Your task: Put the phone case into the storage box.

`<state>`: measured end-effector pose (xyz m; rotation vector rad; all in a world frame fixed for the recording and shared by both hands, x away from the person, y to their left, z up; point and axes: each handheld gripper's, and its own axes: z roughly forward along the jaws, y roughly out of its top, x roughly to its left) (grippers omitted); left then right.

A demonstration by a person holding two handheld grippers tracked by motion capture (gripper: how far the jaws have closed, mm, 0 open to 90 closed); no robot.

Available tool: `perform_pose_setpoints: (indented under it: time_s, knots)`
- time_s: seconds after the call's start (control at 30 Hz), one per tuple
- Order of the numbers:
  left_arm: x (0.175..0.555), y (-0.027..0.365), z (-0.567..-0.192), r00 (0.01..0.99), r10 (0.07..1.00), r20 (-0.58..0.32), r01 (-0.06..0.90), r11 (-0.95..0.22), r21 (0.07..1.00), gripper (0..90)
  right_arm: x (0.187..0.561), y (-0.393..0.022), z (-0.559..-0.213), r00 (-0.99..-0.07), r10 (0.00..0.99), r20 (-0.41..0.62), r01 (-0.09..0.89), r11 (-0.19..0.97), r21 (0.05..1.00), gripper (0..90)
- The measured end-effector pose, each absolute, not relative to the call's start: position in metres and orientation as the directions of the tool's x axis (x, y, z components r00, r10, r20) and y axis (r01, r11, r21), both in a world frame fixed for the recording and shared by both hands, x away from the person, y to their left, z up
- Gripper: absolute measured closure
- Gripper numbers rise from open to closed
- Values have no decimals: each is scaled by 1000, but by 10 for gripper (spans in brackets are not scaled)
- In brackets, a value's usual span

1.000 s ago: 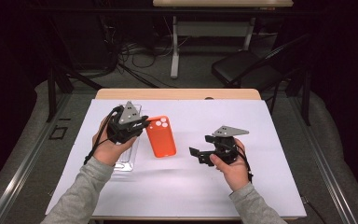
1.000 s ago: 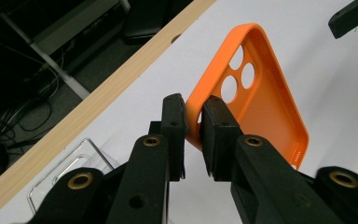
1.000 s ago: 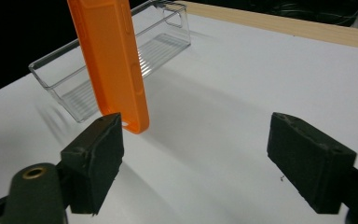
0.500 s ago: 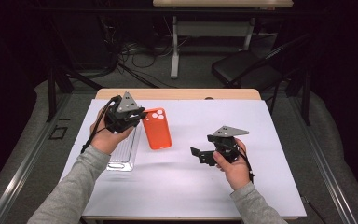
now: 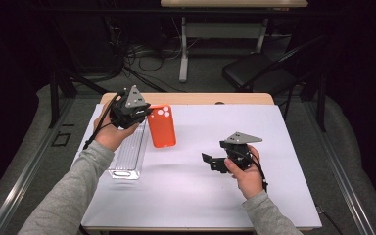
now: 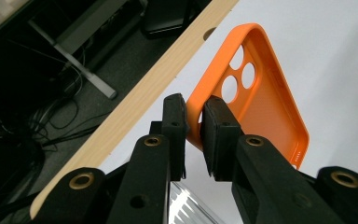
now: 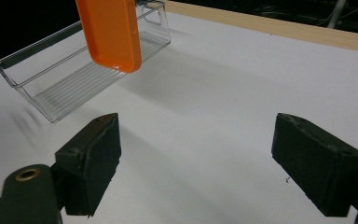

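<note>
Your left tool (image 5: 144,113) is raised near the table's (image 5: 274,205) far edge, clenched on the orange phone case's (image 5: 162,126) rim, case hanging clear. Clear bin (image 5: 127,157) just beside. Your right tool (image 5: 206,159) rests low, released, well apart.

A lab: white-topped table (image 5: 186,196) in a dark room, floor cables (image 5: 137,54), metal framing (image 5: 24,166).

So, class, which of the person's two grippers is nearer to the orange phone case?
Left. The left gripper is shut on the rim of the orange phone case, holding it above the white table. The right gripper stands open, well off to the case's right.
</note>
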<state>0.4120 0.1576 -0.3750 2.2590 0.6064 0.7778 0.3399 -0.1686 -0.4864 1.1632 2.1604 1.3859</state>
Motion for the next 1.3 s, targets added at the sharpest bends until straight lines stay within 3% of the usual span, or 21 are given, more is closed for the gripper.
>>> perform_pose_setpoints:
  time_s: [0.47,1.3]
  knots:
    - [430,168,-373,693,591,413,184,-699,692,800,341,-170,-489,-607,781,150,461,192,866,155]
    - [454,219,-372,583,656,478,213,-692,689,800,343,-171,-492,-602,785,146,462,192,866,155]
